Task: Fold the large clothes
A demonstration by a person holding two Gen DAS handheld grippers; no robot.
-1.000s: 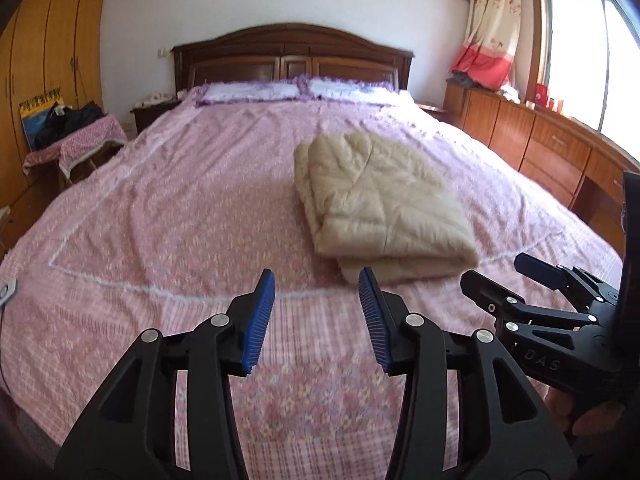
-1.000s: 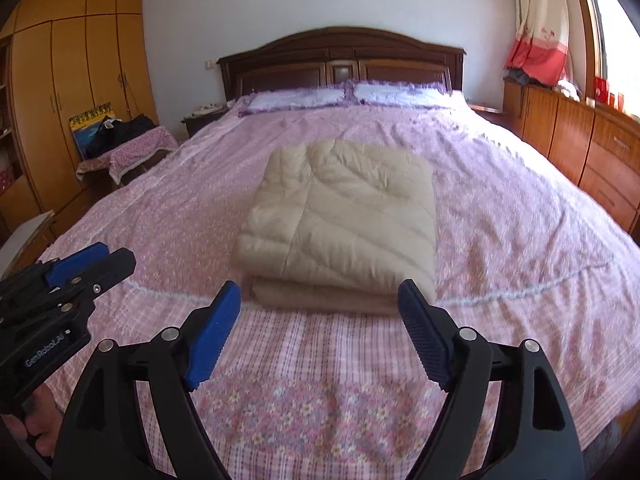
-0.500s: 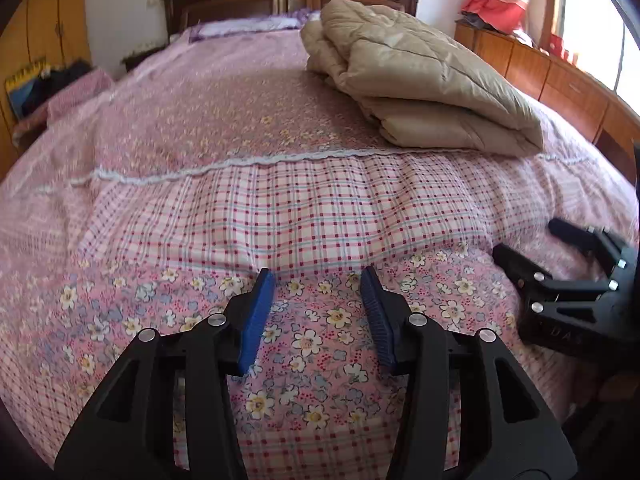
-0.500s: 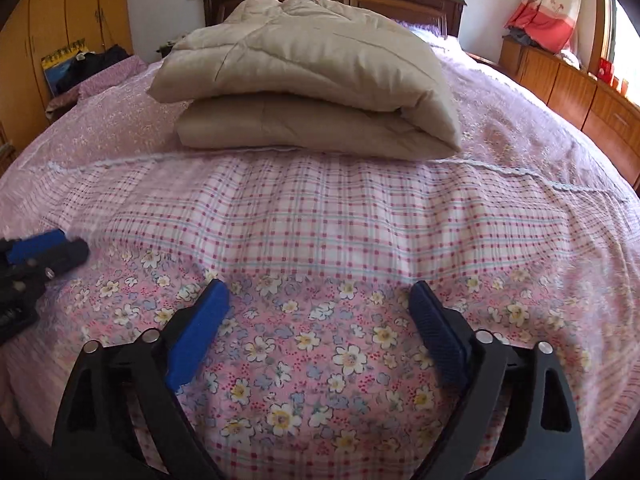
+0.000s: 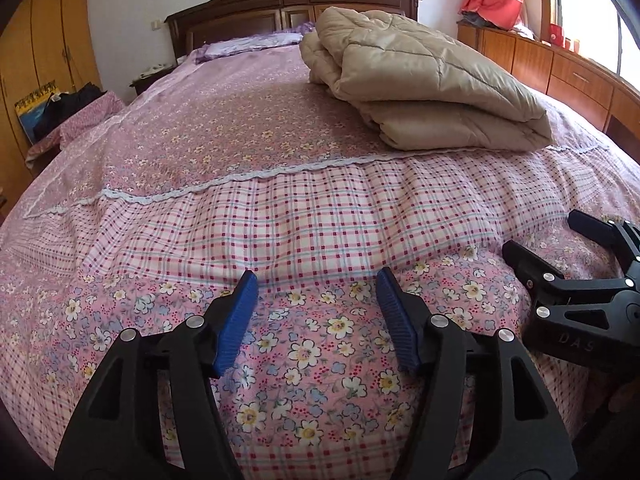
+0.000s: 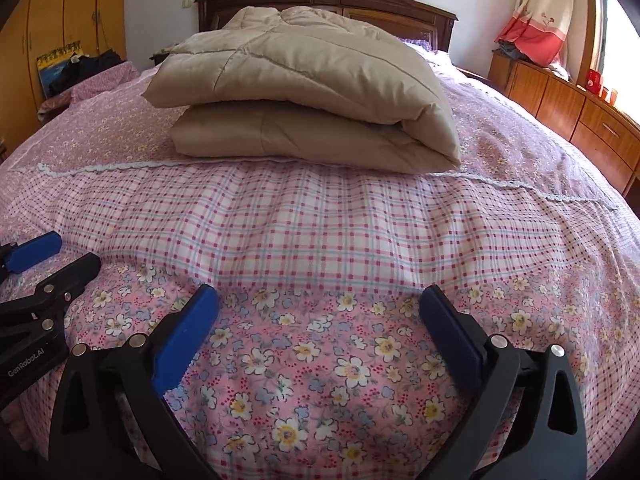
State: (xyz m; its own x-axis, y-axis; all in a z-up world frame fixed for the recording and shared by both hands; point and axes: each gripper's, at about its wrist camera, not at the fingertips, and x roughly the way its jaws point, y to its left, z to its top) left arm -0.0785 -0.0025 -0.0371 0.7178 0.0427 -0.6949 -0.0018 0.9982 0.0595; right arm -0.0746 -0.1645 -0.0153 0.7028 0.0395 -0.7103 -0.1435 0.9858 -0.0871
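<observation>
A beige quilted coat (image 5: 424, 92) lies folded in a thick stack on the pink bedspread (image 5: 280, 216), in the middle of the bed; it also shows in the right wrist view (image 6: 304, 96). My left gripper (image 5: 316, 280) is open and empty, low over the flowered foot of the bed, well short of the coat. My right gripper (image 6: 318, 296) is open wide and empty, also low over the foot of the bed. Each gripper shows at the edge of the other's view: the right gripper (image 5: 576, 280) and the left gripper (image 6: 36, 276).
A dark wooden headboard (image 5: 292, 4) and purple pillows (image 5: 248, 42) are at the far end. Wooden drawers (image 6: 572, 108) run along the right under a window. A wardrobe (image 5: 48, 40) and a cloth-covered stand with dark items (image 5: 76, 112) are on the left.
Both grippers have dropped from high above the bed to just over its foot end. The left jaws have opened wider. The folded coat has not moved.
</observation>
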